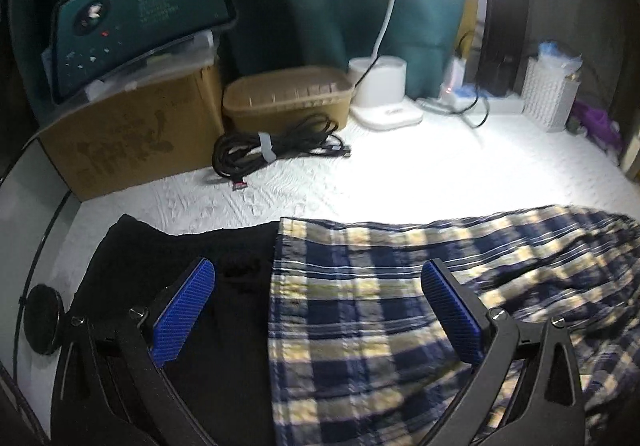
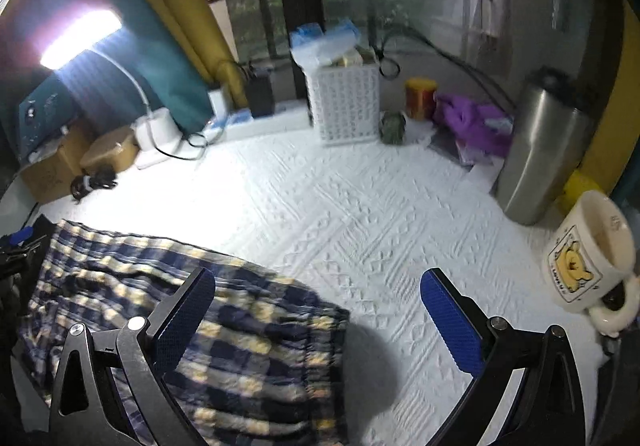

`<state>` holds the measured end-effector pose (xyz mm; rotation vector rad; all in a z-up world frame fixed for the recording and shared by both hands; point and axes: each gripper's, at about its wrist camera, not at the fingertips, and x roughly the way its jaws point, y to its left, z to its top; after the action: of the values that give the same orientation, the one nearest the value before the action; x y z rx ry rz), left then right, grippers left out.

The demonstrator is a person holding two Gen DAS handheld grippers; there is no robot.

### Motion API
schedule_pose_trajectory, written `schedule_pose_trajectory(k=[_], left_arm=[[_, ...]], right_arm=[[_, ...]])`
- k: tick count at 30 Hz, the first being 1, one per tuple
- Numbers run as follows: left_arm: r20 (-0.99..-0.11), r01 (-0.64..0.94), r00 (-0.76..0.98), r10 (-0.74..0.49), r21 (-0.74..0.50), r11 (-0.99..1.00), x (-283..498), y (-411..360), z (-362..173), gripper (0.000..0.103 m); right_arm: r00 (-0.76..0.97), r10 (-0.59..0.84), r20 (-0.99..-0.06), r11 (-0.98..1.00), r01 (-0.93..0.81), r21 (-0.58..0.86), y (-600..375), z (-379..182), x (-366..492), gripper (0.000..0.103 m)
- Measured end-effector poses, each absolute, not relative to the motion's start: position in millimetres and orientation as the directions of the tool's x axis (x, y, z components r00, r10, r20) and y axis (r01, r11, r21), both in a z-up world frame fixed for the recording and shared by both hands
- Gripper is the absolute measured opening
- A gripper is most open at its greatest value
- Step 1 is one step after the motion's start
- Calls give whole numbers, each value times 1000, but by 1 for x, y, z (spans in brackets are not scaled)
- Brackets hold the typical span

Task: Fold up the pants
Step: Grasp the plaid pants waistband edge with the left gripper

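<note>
Navy, white and yellow plaid pants [image 1: 400,310] lie flat on the white textured table cover [image 1: 400,174], partly over a black garment [image 1: 176,258] at the left. My left gripper [image 1: 318,278] is open and empty above the plaid pants' left edge, its left finger over the black garment. In the right wrist view the plaid pants [image 2: 240,334] fill the lower left. My right gripper [image 2: 318,286] is open and empty above their right end, its right finger over the bare cover [image 2: 360,206].
At the back stand a cardboard box [image 1: 132,138], a tan bin [image 1: 288,102], a coiled black cable [image 1: 276,150], a white lamp base [image 1: 384,94] and a white basket [image 2: 346,102]. A steel canister [image 2: 540,150] and a Pooh mug [image 2: 588,266] stand at the right.
</note>
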<state>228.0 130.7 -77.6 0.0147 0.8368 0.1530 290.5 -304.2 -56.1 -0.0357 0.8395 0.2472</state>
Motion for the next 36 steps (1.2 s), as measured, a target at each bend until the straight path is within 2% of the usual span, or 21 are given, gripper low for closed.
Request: schedule_pose_trajectory(k=[3,5,6,8,10,12,13,15,16,18,20,22,28,36], left_arm=[[-777,-115,616,129,74,991,241,138,-91,101],[-792,-111,600,118,64,992,246,141,-97,90],[-800,-105,590,111,60,993,248,142,-100,87],[-811,-96,576,103,58,994,252,142,-105,78],[-813,-92,572,107,66,994,252,140,-108,78],[-809,-80,578,110,78,994,250,136,-107,77],[-807,-70,582,103,77,995,249,135,-107,74],[-803,-64,585,114,95,993,247,133,-109,67],[-799,-61,587,128,114,992,247,131,-110,62],[-792,-66,590,157,146,987,245,130,-110,48],[-785,-76,598,164,147,986,242,132,-106,20],[-786,-60,606,123,109,992,241,135,-101,5],[-769,-11,632,96,116,993,238,117,-93,3],[-716,-6,695,63,82,997,252,96,-74,2]], right_arm=[[607,226,-762,969,-219,114,-316,-73,304,95],[561,246,-790,966,-209,152,-324,-88,313,91],[533,258,-805,963,-204,174,-327,-97,318,82],[496,275,-824,959,-198,201,-329,-109,323,74],[476,285,-832,956,-201,212,-325,-115,321,71],[463,289,-838,951,-238,196,-314,-118,316,62],[462,285,-840,950,-253,184,-309,-118,313,60],[474,267,-839,950,-274,147,-302,-116,306,44],[473,268,-839,949,-279,146,-302,-117,305,31],[487,264,-832,950,-280,138,-303,-117,304,29],[496,261,-828,948,-294,123,-302,-117,301,26],[512,245,-823,947,-307,90,-297,-114,299,26],[594,205,-778,956,-291,30,-304,-91,294,26],[681,160,-714,978,-209,20,-336,-74,296,25]])
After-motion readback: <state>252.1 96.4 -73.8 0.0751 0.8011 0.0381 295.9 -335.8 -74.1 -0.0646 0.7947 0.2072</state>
